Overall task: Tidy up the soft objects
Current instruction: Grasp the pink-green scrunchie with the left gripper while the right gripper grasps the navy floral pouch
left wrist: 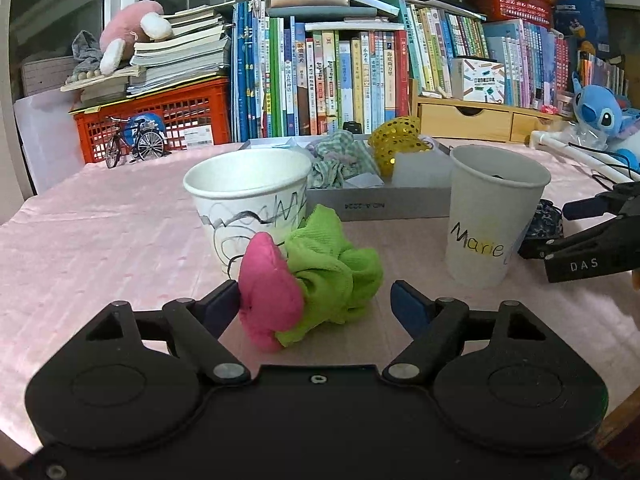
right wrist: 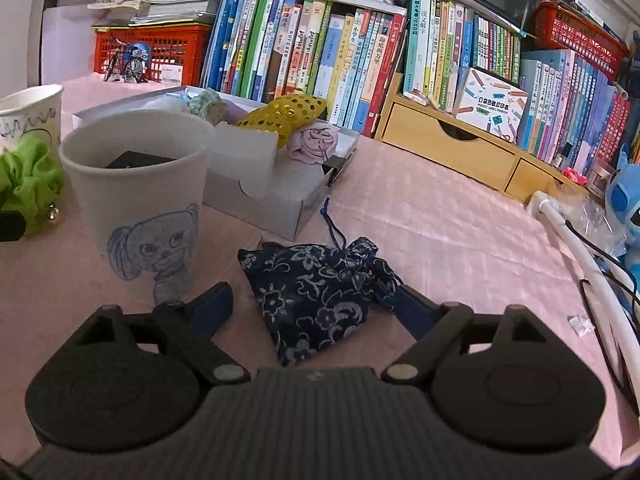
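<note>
altogether 2 paper cups, 1 navy pouch

The dark object inside the drawn-on paper cup is mostly hidden by the rim. The lime-green fabric scrunchie runs off the right wrist view's left edge.

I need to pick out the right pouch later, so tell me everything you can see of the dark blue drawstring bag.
The dark blue drawstring bag looks like soft cotton printed with white flowers. Its neck is cinched, a blue cord trailing toward the grey box. It lies slumped on the pink tablecloth, beside the paper cup with the drawn puppy, between the right gripper's open fingers, one fingertip at its gathered neck.
</note>
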Tool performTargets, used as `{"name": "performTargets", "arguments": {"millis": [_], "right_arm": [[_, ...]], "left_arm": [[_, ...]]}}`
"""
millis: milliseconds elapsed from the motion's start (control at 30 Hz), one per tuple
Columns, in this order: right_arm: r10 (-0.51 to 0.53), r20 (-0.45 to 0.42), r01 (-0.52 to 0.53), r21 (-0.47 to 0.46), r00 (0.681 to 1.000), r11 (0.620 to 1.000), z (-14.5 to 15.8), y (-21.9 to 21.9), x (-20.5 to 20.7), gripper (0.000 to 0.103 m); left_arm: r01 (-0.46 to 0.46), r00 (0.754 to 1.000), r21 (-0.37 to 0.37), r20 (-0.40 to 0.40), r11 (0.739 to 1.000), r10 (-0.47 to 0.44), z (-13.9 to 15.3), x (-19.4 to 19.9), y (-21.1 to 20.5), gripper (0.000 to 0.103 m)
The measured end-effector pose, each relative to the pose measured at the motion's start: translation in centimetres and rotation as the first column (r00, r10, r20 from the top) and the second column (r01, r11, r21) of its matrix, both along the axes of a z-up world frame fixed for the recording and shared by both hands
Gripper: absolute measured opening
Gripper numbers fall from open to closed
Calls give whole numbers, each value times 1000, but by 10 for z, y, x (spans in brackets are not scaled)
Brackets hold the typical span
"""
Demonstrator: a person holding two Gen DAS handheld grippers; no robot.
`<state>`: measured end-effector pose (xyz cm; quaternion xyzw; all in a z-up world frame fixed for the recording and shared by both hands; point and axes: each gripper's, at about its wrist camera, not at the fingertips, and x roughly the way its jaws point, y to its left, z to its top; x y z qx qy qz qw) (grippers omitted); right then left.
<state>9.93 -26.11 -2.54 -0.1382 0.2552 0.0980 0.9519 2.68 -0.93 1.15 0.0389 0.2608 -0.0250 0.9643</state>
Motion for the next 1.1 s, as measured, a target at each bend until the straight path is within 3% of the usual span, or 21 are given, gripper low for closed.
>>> {"name": "performTargets", "arguments": {"millis": [167, 267, 433, 600, 967, 1100], "right_arm": [[-12, -13, 13, 39, 1000, 999, -2, -4, 3, 81], [-4, -6, 5, 47, 1000, 999, -2, -4, 1, 71], [-14, 1, 14, 71, 1000, 997, -1, -6, -3, 62], [-20, 6, 19, 96, 1000, 995, 1, -10, -11, 59], [5, 25, -8, 119, 1000, 993, 7, -15, -36, 59], [29, 28, -33, 122, 999, 992, 9, -14, -46, 59]], "left_arm": [[-20, 1000, 3, 2, 1000, 20, -1, 2, 0, 76], [-33, 999, 7, 9, 999, 33, -3, 3, -1, 72], [-46, 999, 3, 16, 999, 46, -2, 2, 1, 51], [-38, 999, -1, 17, 999, 38, 1, -3, 1, 42], [99, 995, -70, -14, 993, -101, 10, -19, -17, 41], [158, 987, -59, -10, 986, -159, 8, -23, -30, 49]]}}
